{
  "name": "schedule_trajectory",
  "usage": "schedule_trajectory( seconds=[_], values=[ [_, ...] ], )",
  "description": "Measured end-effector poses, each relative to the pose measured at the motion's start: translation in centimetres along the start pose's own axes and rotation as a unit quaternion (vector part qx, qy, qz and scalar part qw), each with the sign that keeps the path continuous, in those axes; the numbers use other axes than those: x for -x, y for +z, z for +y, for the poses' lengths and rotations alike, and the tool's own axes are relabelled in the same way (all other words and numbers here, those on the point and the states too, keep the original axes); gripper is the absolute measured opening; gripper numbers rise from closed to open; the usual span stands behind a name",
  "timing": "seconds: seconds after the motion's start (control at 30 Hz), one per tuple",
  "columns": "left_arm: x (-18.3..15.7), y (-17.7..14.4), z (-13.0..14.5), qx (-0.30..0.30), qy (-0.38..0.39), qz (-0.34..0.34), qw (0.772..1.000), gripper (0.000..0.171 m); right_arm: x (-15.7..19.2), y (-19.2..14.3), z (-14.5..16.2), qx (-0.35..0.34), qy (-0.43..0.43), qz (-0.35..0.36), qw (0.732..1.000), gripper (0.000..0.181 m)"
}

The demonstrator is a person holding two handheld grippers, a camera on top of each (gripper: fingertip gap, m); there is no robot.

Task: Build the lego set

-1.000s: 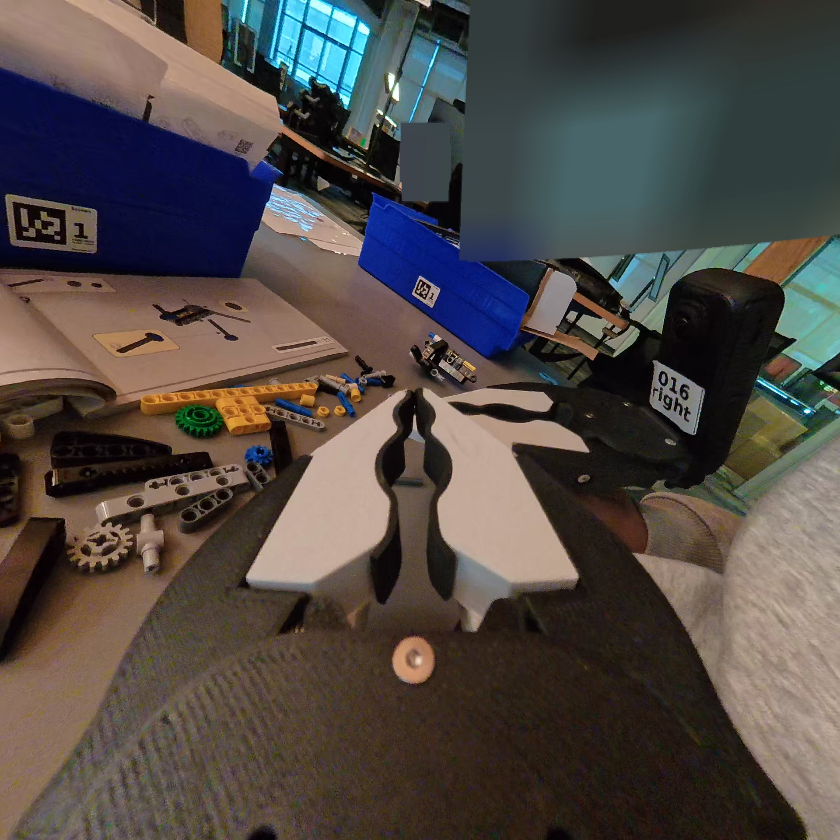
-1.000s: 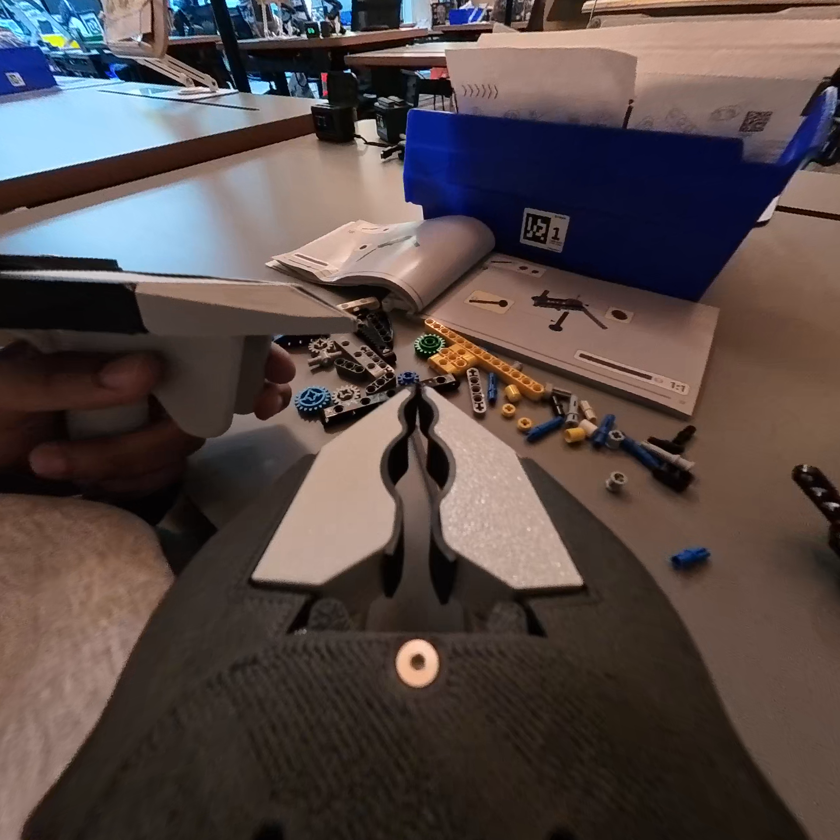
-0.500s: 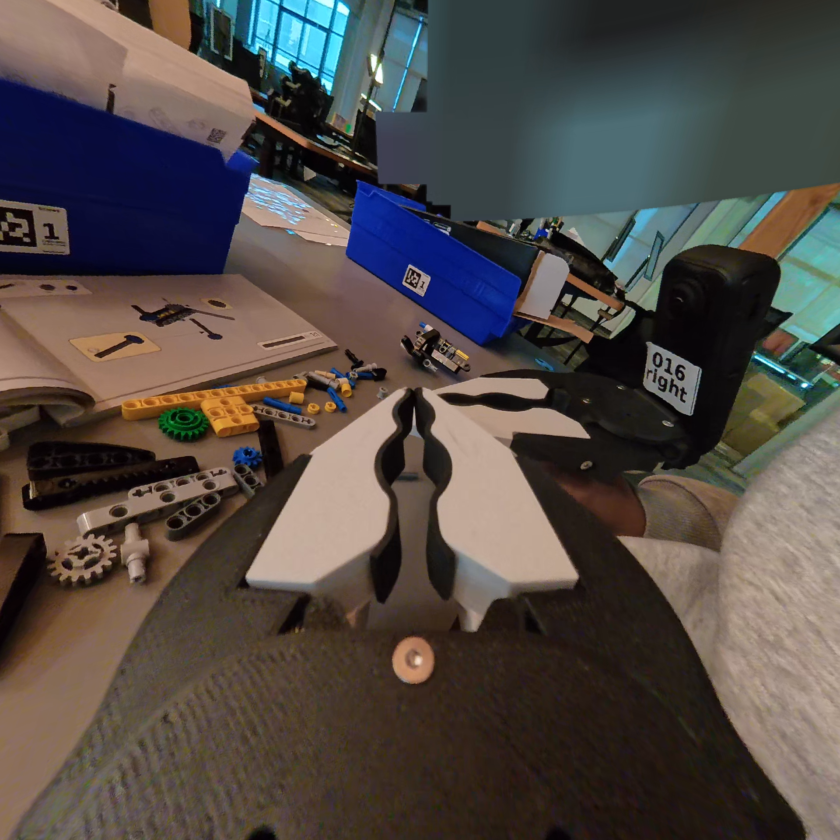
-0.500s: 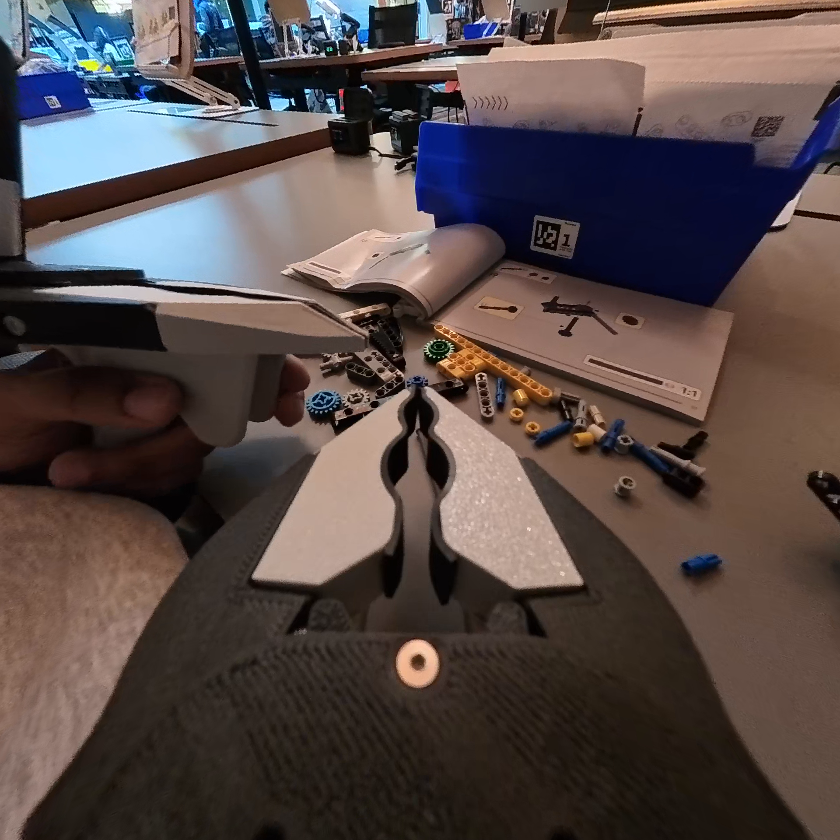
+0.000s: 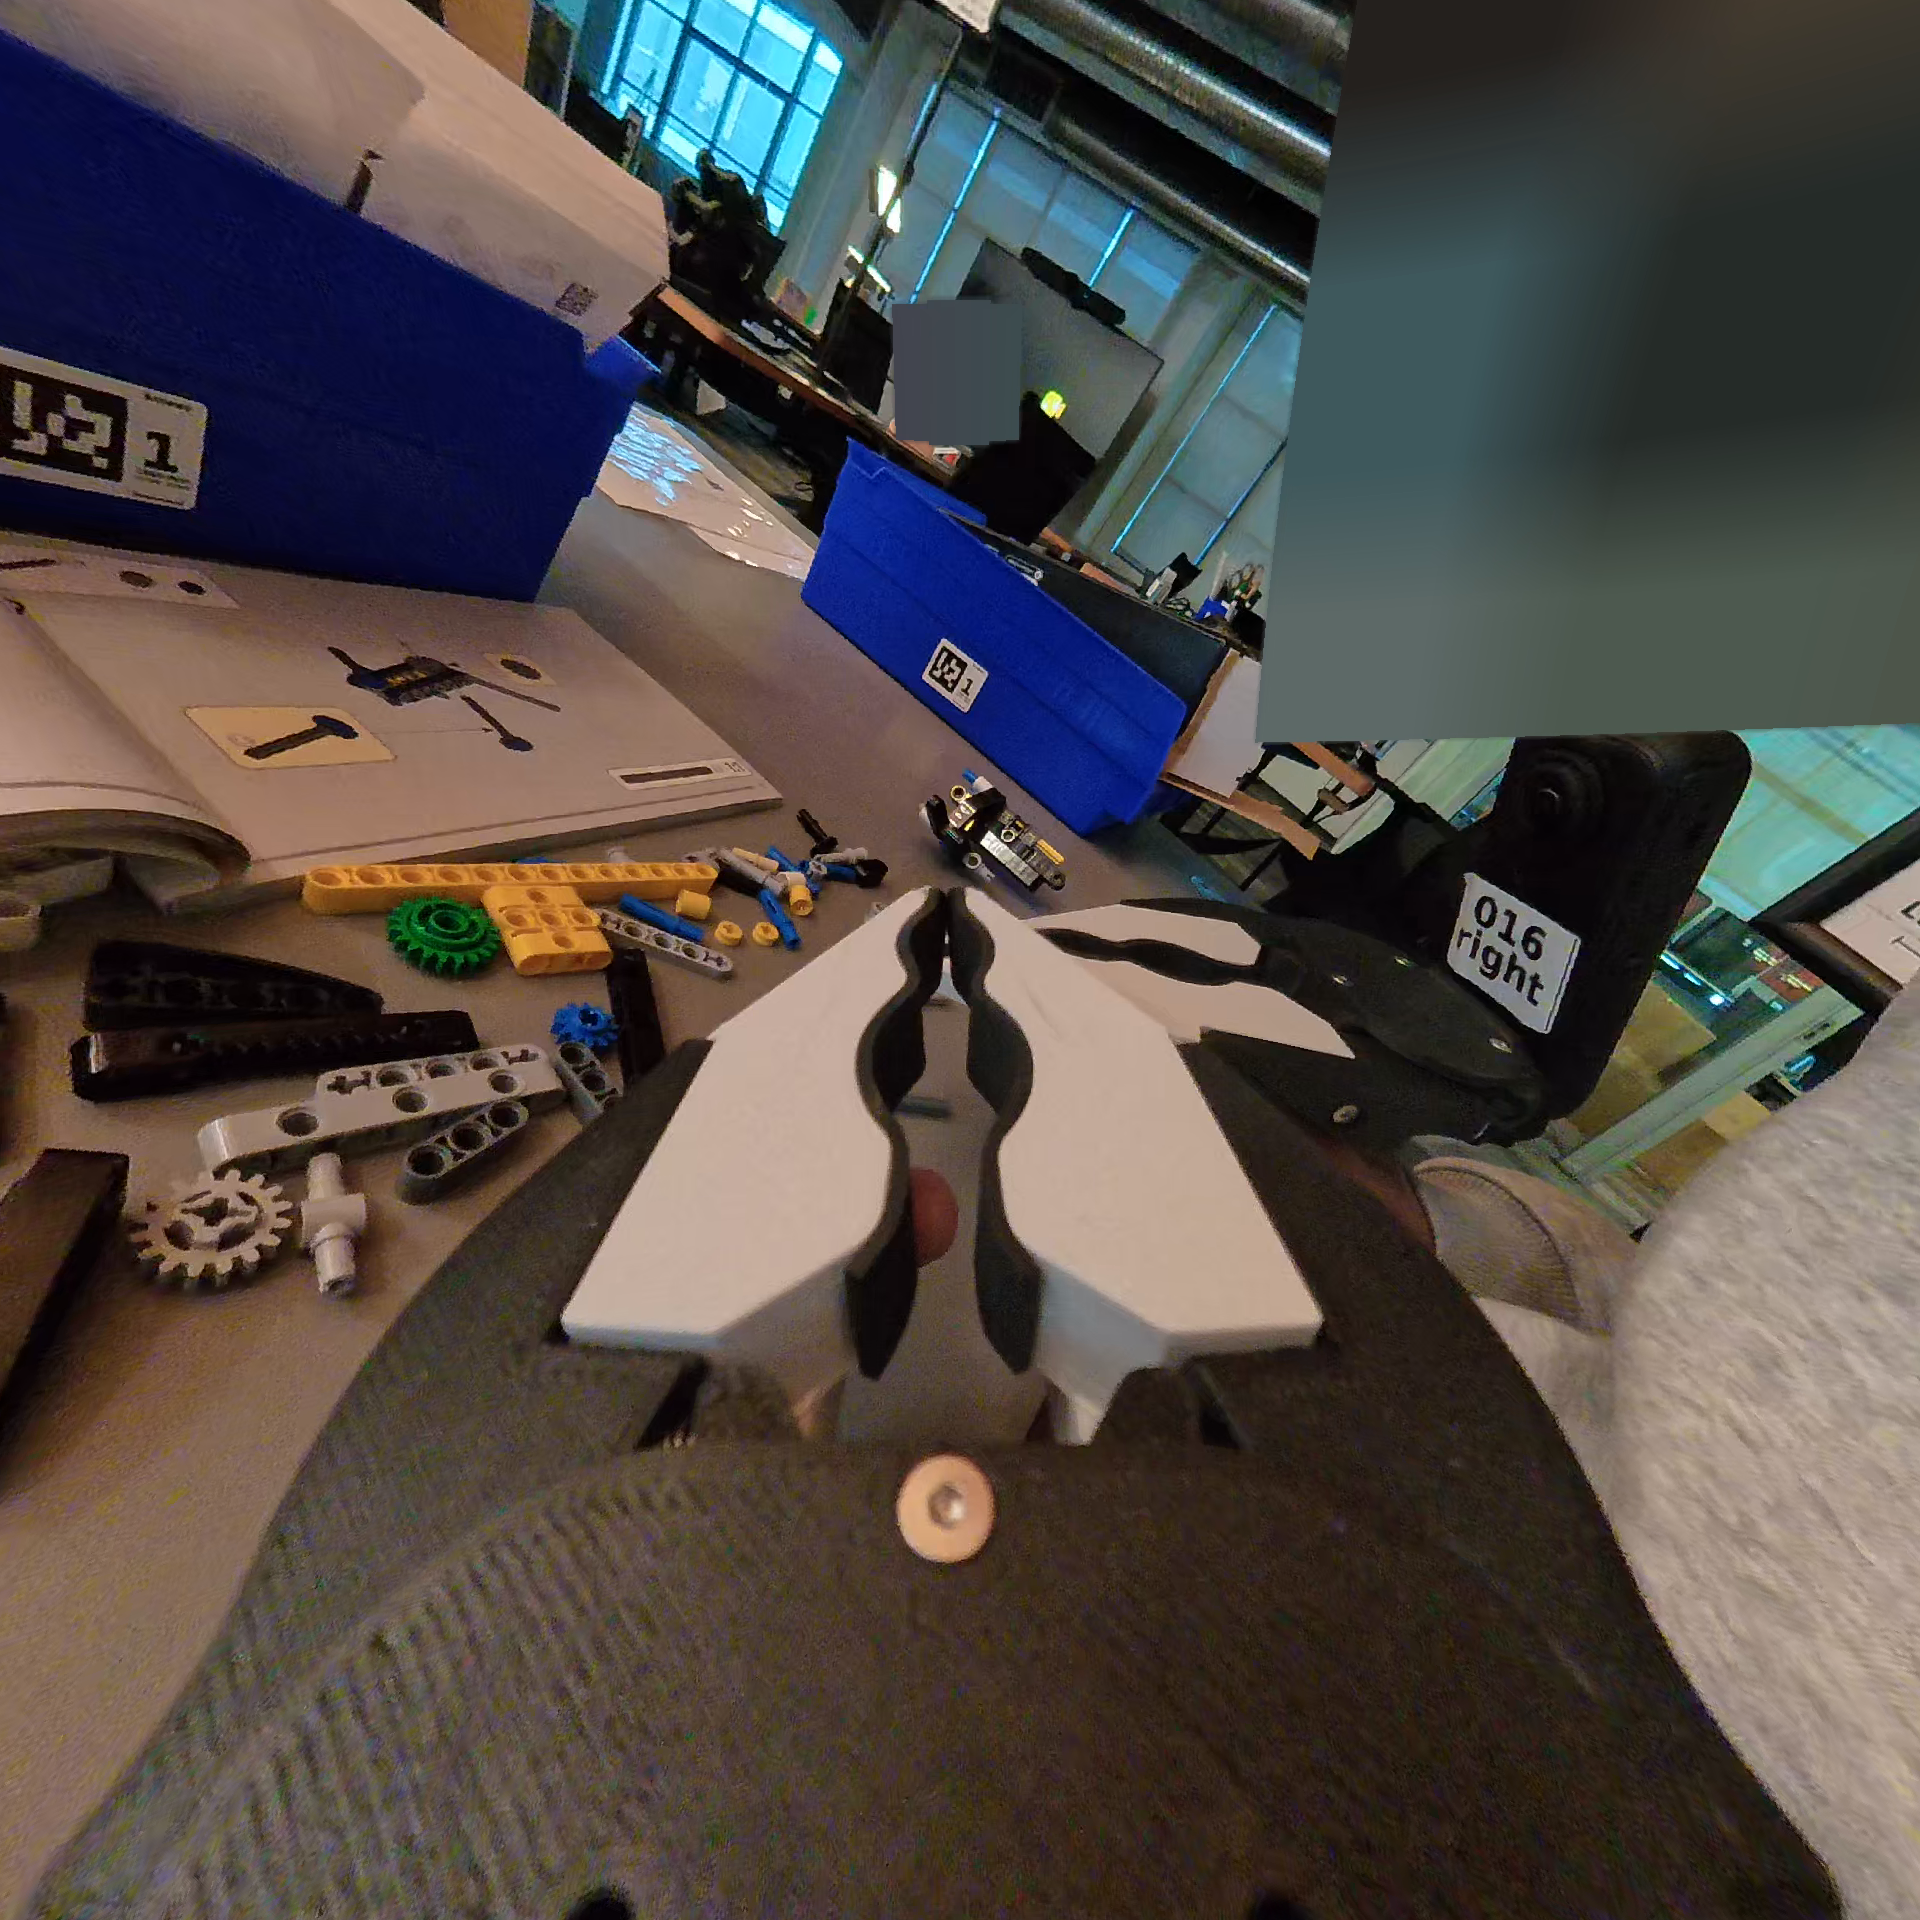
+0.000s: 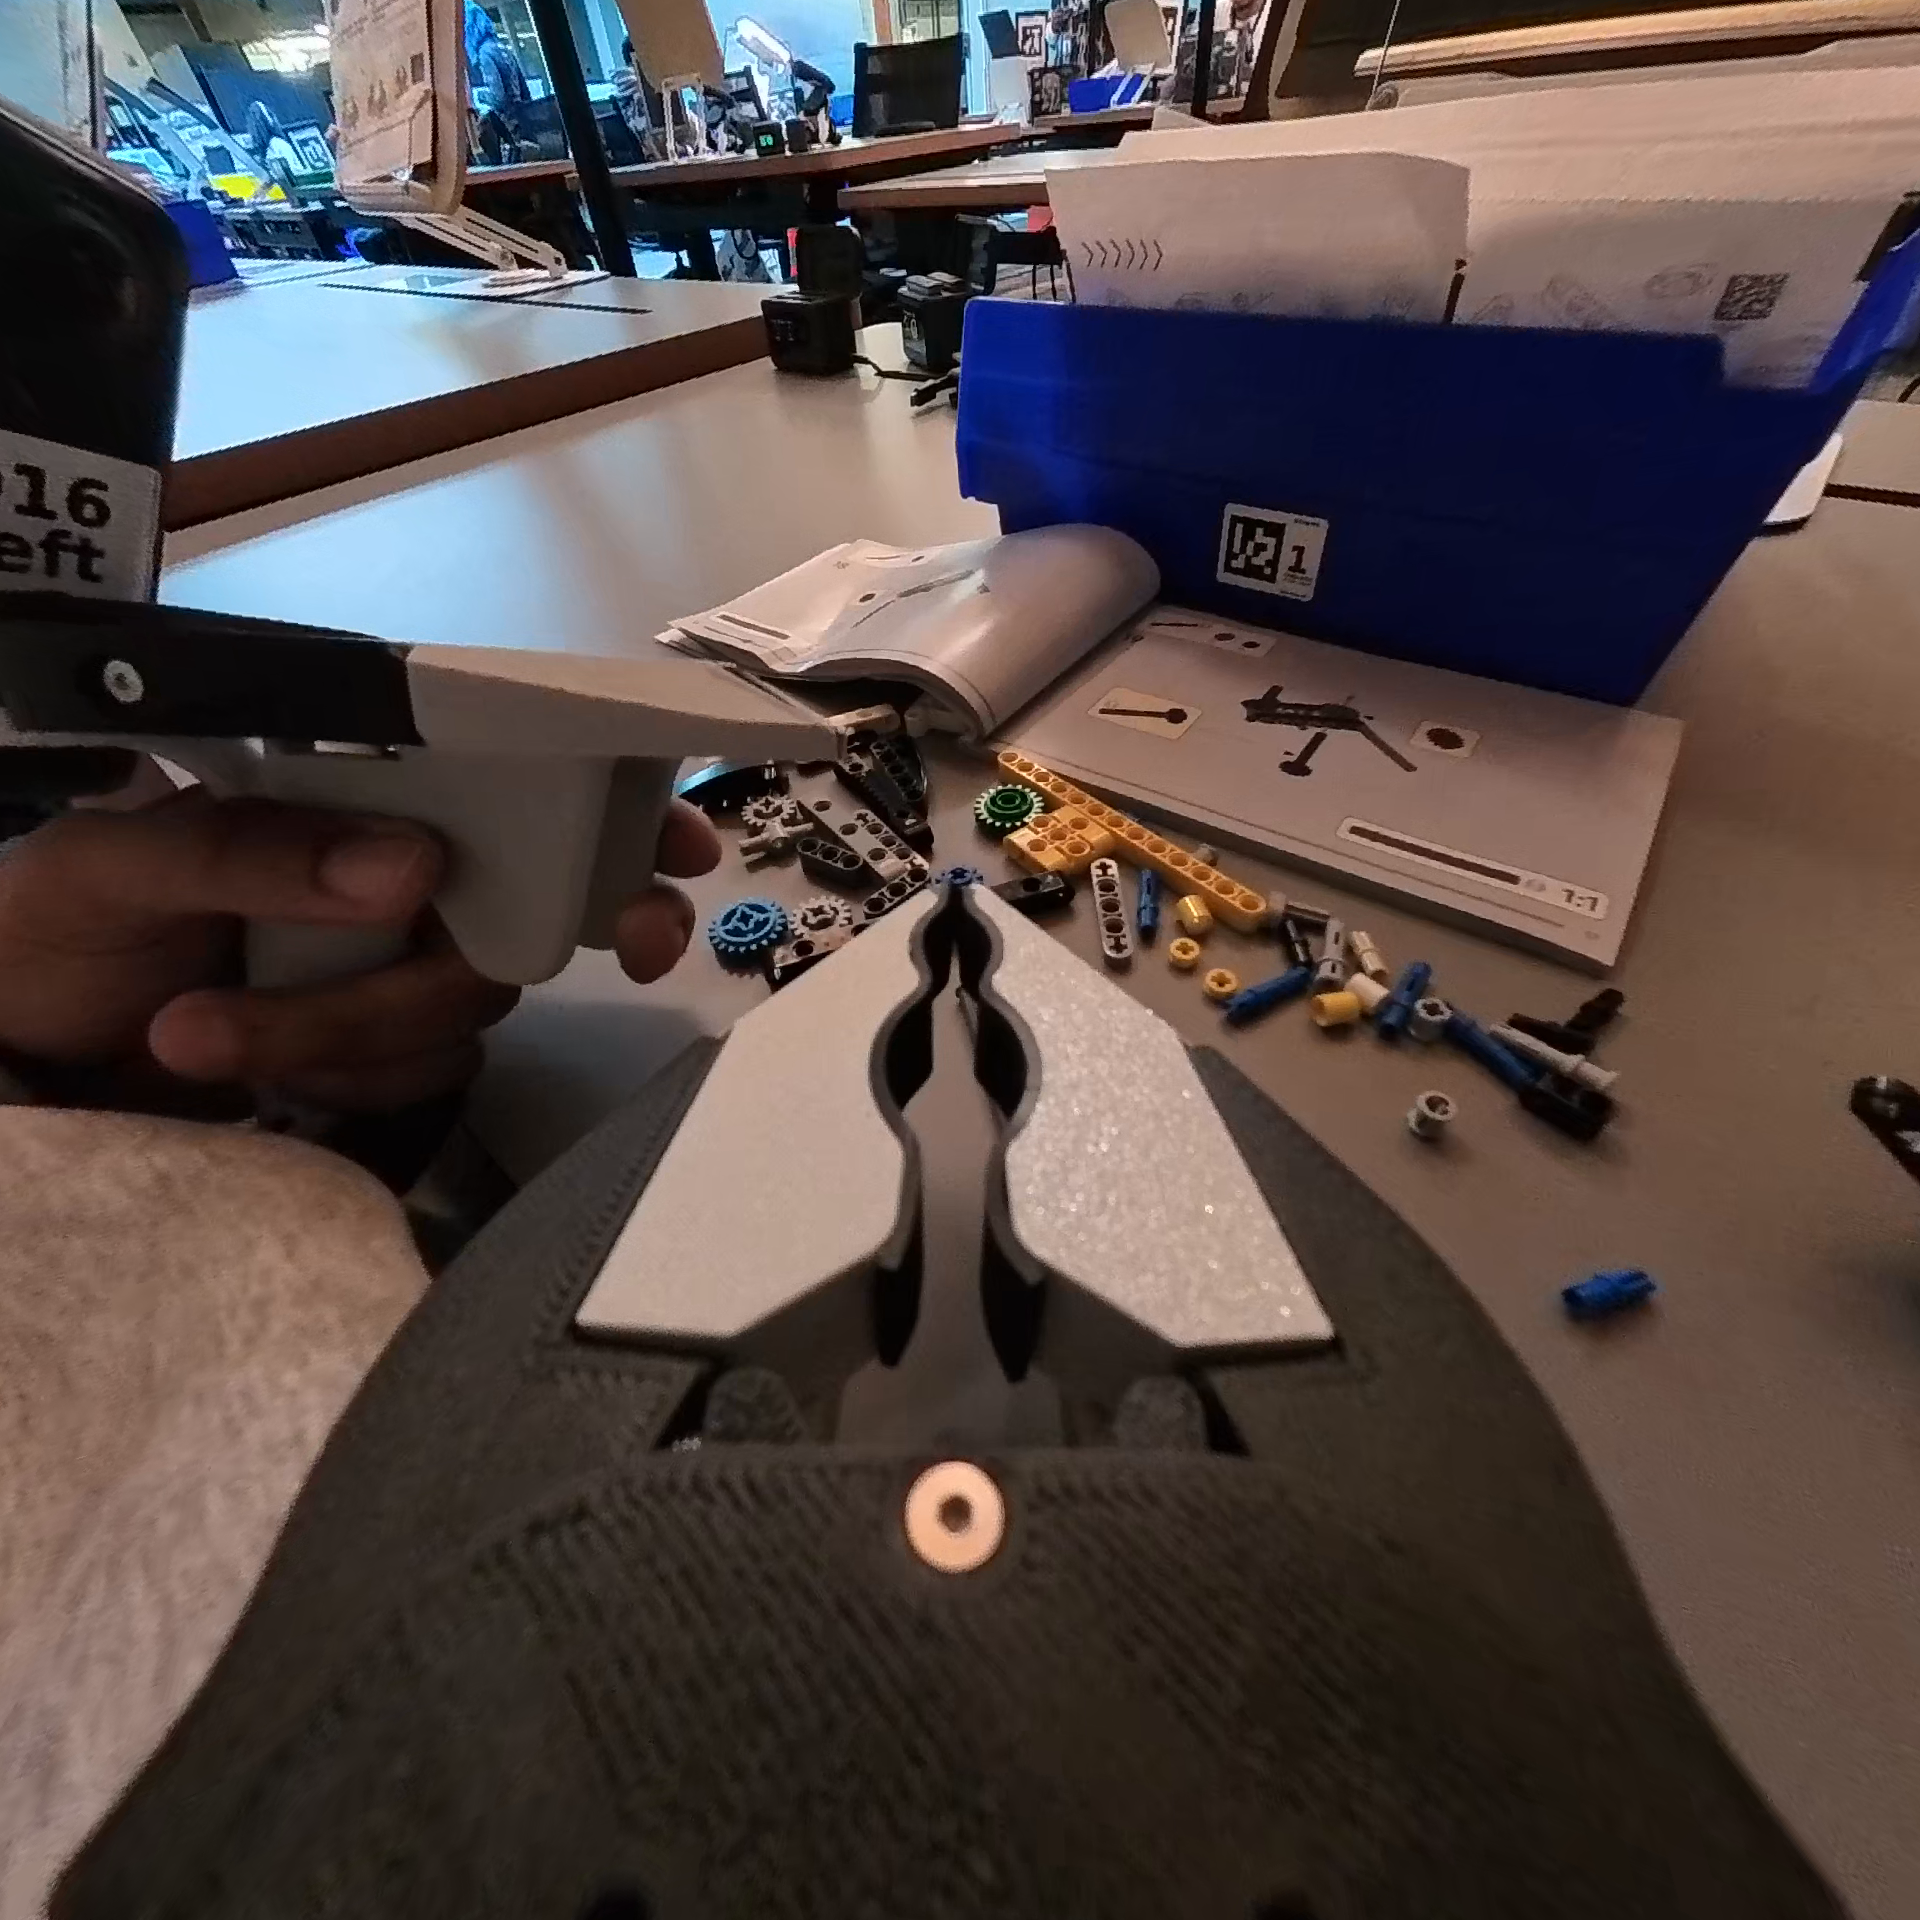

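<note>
Loose lego parts lie on the grey table: a yellow beam (image 5: pixel 499 883) (image 6: pixel 1132 831), a green gear (image 5: pixel 445 933) (image 6: pixel 1004 805), black beams (image 5: pixel 260 1039), a grey beam (image 5: pixel 395 1101), a grey gear (image 5: pixel 213 1226), blue pins (image 6: pixel 1403 997). A small black built piece (image 5: pixel 992 831) stands farther back. My left gripper (image 5: pixel 948 902) is shut and empty, above the table's near part. My right gripper (image 6: pixel 958 896) is shut and empty, its tip near a small blue gear (image 6: pixel 958 876). Each gripper shows in the other's view: the right one (image 5: pixel 1049 925), the left one (image 6: pixel 831 732).
An open instruction booklet (image 5: pixel 364 717) (image 6: pixel 1299 748) lies behind the parts. A blue bin (image 5: pixel 312 364) (image 6: pixel 1403 499) with paper bags stands behind it. A second blue bin (image 5: pixel 987 644) stands farther right. A lone blue pin (image 6: pixel 1605 1288) lies at the right. A person's hand (image 6: pixel 260 935) holds the left gripper. My two grippers' fingertips are within a few centimetres of each other. From either gripper's tips it is about 11 centimeters to the green gear (image 5: pixel 445 933). The right camera catches it too, in the right wrist view (image 6: pixel 1012 798).
Both grippers stayed shut. The views shifted a little: the left gripper swung slightly, and the right gripper drew back a bit so the parts sit farther right in its view.
</note>
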State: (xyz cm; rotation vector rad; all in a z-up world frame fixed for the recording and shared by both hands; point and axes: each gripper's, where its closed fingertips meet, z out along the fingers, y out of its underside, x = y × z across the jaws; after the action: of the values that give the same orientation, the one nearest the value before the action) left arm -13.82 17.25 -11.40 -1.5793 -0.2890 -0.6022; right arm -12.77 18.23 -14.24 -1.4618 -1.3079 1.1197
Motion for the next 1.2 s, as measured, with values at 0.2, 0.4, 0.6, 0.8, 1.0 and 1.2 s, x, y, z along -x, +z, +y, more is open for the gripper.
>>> schedule_trajectory(
  seconds=[0.2, 0.4, 0.6, 0.8, 1.0, 1.2],
  values=[
    [0.1, -0.2, -0.3, -0.009, -0.007, 0.002, 1.0, 0.0, 0.0, 0.0, -0.1, -0.004, 0.003, -0.003, 1.0, 0.0],
    [-0.2, -0.3, -0.5, -0.017, -0.005, 0.009, 1.0, 0.0, 0.0, -0.1, -0.2, -0.009, 0.007, -0.009, 1.0, 0.0],
    [-0.7, -0.5, -0.6, -0.021, -0.004, 0.031, 0.999, 0.0, 0.0, -0.1, -0.3, -0.01, 0.007, -0.01, 1.0, 0.0],
    [-0.8, -0.5, -0.6, -0.02, -0.002, 0.036, 0.999, 0.0, -0.1, -0.1, -0.3, -0.01, 0.007, -0.011, 1.0, 0.0],
    [-0.9, -0.5, -0.6, -0.02, -0.003, 0.038, 0.999, 0.0, -0.1, 0.0, -0.3, -0.009, 0.006, -0.011, 1.0, 0.0],
    [-0.9, -0.5, -0.6, -0.02, -0.002, 0.039, 0.999, 0.0, -0.1, 0.0, -0.2, -0.008, 0.005, -0.01, 1.0, 0.0]
  ],
)
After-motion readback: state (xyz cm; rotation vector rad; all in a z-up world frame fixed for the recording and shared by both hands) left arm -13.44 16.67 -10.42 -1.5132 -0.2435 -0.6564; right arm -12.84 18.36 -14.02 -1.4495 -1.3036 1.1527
